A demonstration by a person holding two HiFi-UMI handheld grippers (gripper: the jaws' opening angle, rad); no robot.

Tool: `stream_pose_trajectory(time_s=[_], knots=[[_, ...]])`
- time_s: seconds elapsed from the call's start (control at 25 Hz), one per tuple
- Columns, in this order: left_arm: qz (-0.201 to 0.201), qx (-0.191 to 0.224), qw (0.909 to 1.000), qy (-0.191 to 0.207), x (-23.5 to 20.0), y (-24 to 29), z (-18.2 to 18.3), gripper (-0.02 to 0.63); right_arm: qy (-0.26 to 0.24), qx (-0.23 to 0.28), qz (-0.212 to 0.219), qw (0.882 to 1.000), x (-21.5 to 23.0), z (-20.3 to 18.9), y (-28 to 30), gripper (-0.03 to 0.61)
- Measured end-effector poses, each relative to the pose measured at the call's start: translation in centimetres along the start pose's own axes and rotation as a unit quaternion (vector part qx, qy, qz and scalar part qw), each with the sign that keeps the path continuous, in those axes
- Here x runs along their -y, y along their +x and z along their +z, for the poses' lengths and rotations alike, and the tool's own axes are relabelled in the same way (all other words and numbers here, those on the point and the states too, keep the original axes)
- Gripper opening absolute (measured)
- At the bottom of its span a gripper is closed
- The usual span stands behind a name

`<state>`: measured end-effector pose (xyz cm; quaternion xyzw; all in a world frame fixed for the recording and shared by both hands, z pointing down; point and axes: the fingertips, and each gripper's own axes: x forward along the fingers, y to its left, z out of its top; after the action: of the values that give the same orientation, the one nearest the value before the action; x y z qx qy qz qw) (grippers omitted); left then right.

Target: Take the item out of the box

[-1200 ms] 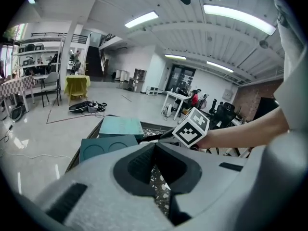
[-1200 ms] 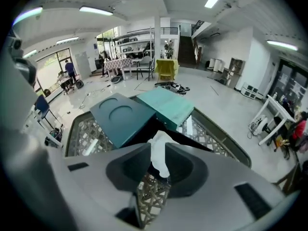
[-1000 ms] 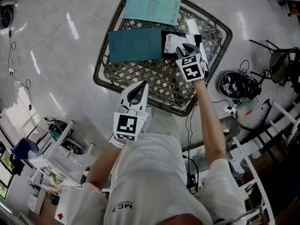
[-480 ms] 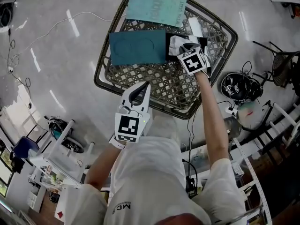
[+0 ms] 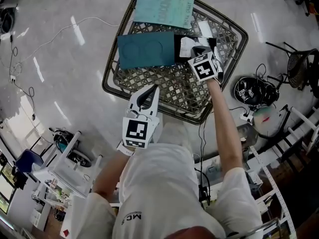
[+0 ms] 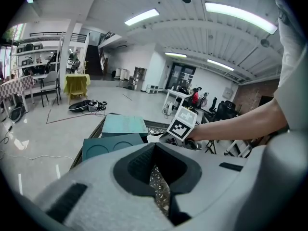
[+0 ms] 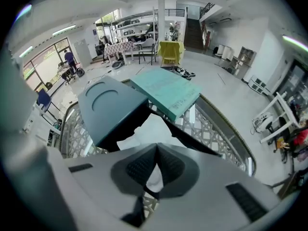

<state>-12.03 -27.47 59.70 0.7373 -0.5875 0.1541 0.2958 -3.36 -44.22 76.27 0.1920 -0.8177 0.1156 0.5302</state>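
A dark teal box (image 5: pixel 145 50) lies in a wire basket (image 5: pixel 107 86) on the floor, its black inside open to the right. A crumpled white item (image 5: pixel 187 45) sits in that black part. My right gripper (image 5: pixel 197 49) reaches into the box, and in the right gripper view (image 7: pixel 157 146) its jaws are shut, with the white item (image 7: pixel 149 129) at the tips. My left gripper (image 5: pixel 149 88) hovers over the basket's near rim, shut, with nothing in it (image 6: pixel 155 146). A light teal box (image 5: pixel 163 8) lies across the basket's far edge.
A black helmet-like device (image 5: pixel 251 89) and cables lie on the floor right of the basket. A white cart (image 5: pixel 65 166) stands at the lower left, a chair (image 5: pixel 299 66) at the right. A thin white cable (image 5: pixel 60 29) crosses the floor left of the basket.
My right gripper has shifted slightly further into the box, towards the white item. The left gripper has hardly moved.
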Motion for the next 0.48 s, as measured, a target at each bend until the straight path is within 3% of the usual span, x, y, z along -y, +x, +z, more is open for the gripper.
stream_pose_trajectory(time_s=[0.48], knots=[[0.004,0.049,0.9984,0.029,1.7,-4.7,4.5,0.023,0.032,0.117,-0.081,0.989,-1.7,2.6,-13.8,0.015]])
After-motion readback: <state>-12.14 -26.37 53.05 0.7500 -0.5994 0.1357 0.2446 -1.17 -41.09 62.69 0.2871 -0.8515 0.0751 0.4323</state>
